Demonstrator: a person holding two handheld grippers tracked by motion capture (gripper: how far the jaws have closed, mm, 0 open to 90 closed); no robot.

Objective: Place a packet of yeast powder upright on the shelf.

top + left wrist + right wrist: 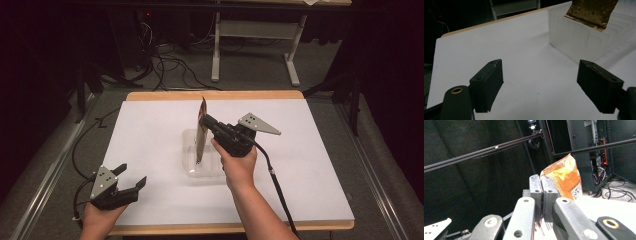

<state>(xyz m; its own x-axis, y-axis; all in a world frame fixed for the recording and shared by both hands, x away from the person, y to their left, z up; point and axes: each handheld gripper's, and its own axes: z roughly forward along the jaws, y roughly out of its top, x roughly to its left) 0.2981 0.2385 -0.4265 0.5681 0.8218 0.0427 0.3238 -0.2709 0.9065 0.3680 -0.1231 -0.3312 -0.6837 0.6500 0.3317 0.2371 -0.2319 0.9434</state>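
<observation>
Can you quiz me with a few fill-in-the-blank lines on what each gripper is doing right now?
1. The right gripper is shut on the flat orange foil ____.
2. That foil packet hangs with its lower end in the clear plastic ____ on the white table top.
3. The left gripper holds nothing; its jaws stand ____.
4. In the high view, the clear plastic tray lies to the ____ of the left gripper.

Missing words: packet; tray; open; right
</observation>
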